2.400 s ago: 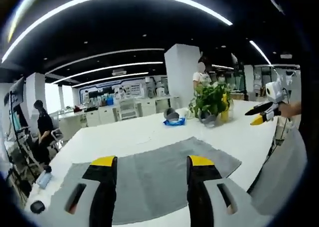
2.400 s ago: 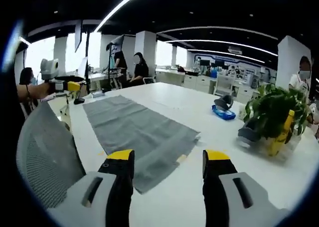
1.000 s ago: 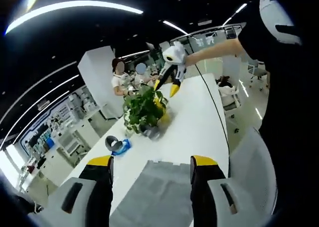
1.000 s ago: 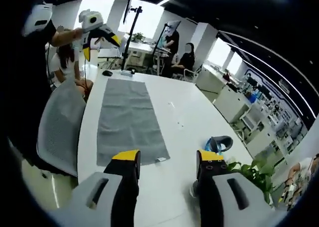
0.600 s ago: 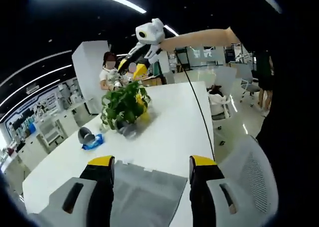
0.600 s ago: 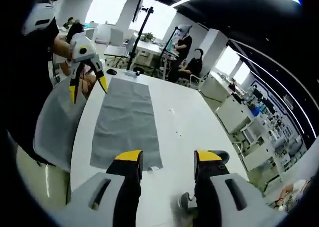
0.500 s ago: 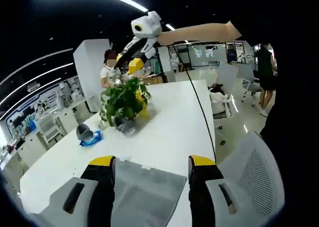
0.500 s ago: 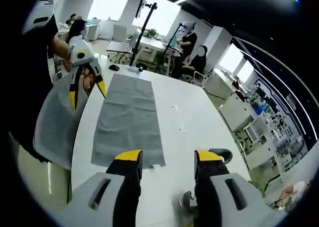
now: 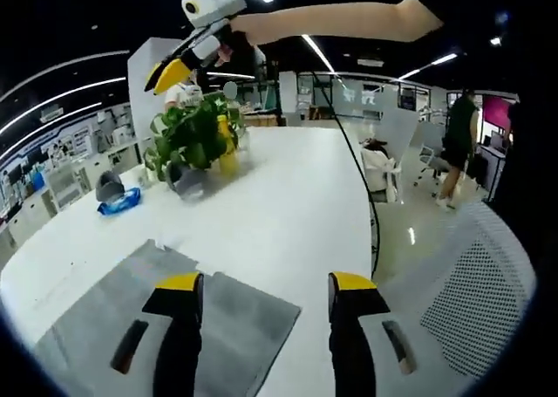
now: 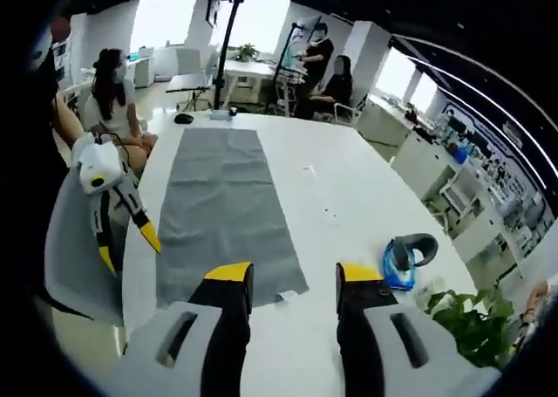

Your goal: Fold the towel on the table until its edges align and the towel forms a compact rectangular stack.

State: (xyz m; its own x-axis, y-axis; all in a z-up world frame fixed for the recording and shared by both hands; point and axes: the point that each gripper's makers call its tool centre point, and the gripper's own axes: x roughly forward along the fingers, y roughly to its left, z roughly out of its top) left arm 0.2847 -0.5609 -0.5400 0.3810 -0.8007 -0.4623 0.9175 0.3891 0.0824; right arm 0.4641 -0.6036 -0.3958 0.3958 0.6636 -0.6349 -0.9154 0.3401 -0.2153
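In the left gripper view, the towel (image 9: pixel 131 318) lies spread flat on the white tabletop (image 9: pixel 288 205), one corner just beyond the left gripper (image 9: pixel 261 285). It is laid out full length, most likely so both short ends can be reached for a first fold. The left gripper hangs above that near corner with its jaws apart and nothing between them, aimed along the tabletop rather than down at the cloth. A potted plant (image 9: pixel 193 140) and a blue-and-grey object (image 9: pixel 115 196) sit farther off to the left, well apart from the towel. The right gripper (image 9: pixel 170 72) is raised high at the top of the view, on an outstretched bare arm (image 9: pixel 340 17); its yellow tips look slightly parted and empty.

In the right gripper view, the towel (image 10: pixel 222 209) runs away lengthwise, unfolded, its near short edge just ahead of the right gripper (image 10: pixel 295 279), whose jaws stand apart and hold nothing. The left gripper (image 10: pixel 126 244) hangs at the left, off the tabletop edge beside the towel's long side, tips pointing down and spread. Folding has not begun, I judge; both grippers are poised above the cloth.
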